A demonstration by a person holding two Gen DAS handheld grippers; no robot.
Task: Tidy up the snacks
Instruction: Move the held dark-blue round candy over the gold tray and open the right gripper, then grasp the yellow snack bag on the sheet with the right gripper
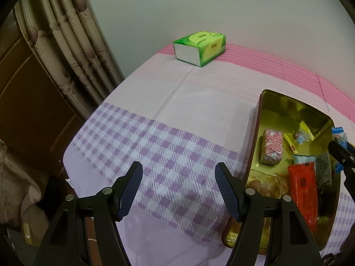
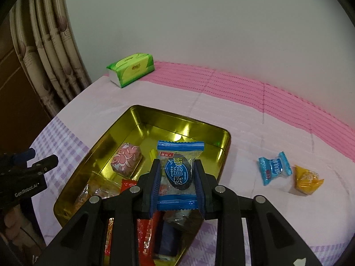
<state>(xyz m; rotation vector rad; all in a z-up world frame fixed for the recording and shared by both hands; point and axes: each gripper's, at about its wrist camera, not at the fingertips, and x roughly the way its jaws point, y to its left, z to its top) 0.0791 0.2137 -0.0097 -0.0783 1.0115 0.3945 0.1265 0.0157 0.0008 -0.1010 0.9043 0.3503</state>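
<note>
Blue plum packet (image 2: 179, 175) clamped in right gripper (image 2: 177, 184); left gripper (image 1: 178, 190) spread wide

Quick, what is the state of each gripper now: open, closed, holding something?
Left gripper: open, holding nothing, above the checked cloth.
Right gripper: closed on the blue snack packet, over the gold tin.

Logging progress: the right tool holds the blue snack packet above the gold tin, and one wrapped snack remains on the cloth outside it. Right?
Not quite. The right tool does hold the blue snack packet above the gold tin, but the right wrist view shows two outside: a light blue wrapped candy and a yellow wrapped candy.
</note>
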